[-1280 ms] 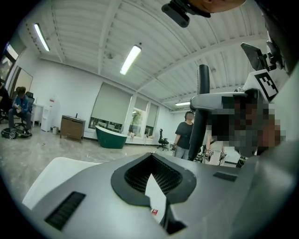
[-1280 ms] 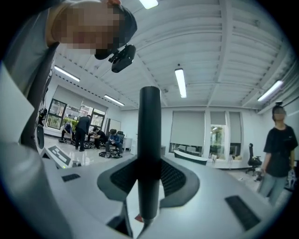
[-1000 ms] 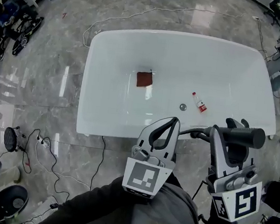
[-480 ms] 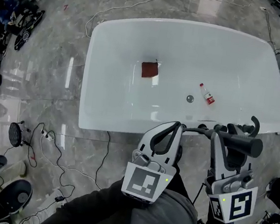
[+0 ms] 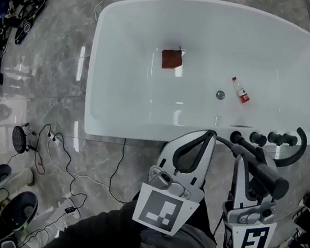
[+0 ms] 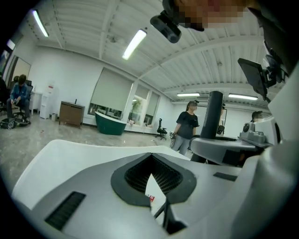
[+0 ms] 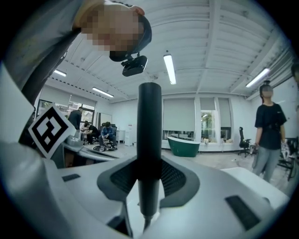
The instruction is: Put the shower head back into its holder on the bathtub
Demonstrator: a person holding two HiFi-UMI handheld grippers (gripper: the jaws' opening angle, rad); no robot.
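White bathtub, one, filling the upper head view. Inside it: one red-brown square cloth; one small bottle with red label, lying on its side; one round drain, near the bottle. On the near rim: black tap fittings, one curved spout among them.

Grippers, two. Left gripper: jaws closed tip to tip, nothing between them, tips at the tub's near rim. Right gripper: jaws clamped on the black shower head, one, its handle upright between the pads. In the head view, far end of the handle close by the tap fittings; contact not discernible.

Floor: glossy grey marble-pattern tile, loose cables trailing over it. Room: large white hall with ceiling strip lights, one green bathtub far off, one standing person in dark T-shirt, others seated towards the far wall.
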